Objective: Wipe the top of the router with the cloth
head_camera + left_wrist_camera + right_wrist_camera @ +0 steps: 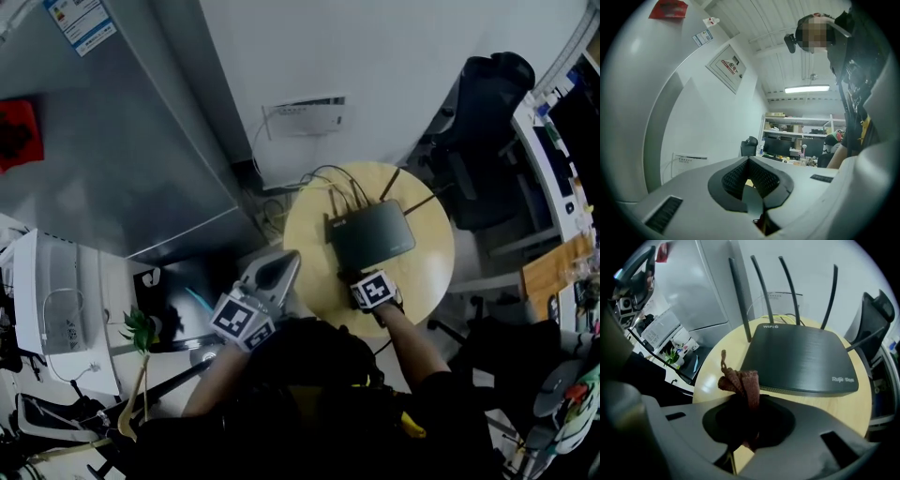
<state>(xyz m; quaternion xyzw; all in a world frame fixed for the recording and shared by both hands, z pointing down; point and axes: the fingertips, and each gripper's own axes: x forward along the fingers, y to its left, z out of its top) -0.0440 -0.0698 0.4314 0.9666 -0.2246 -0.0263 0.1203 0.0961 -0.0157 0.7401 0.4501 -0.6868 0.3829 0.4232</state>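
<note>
A flat black router with several antennas lies on a small round wooden table. In the right gripper view the router fills the middle, its antennas standing up at its far edge. My right gripper sits at the router's near edge, shut on a bunched reddish-brown cloth; the cloth pokes out from between the jaws of the right gripper, just short of the router. My left gripper hangs off the table's left side, and in its own view the left gripper stands shut and empty, pointing up at the wall.
Cables run from the router's back to a white wall box. A dark office chair stands to the right of the table. A grey cabinet, a white appliance and a small plant are at the left.
</note>
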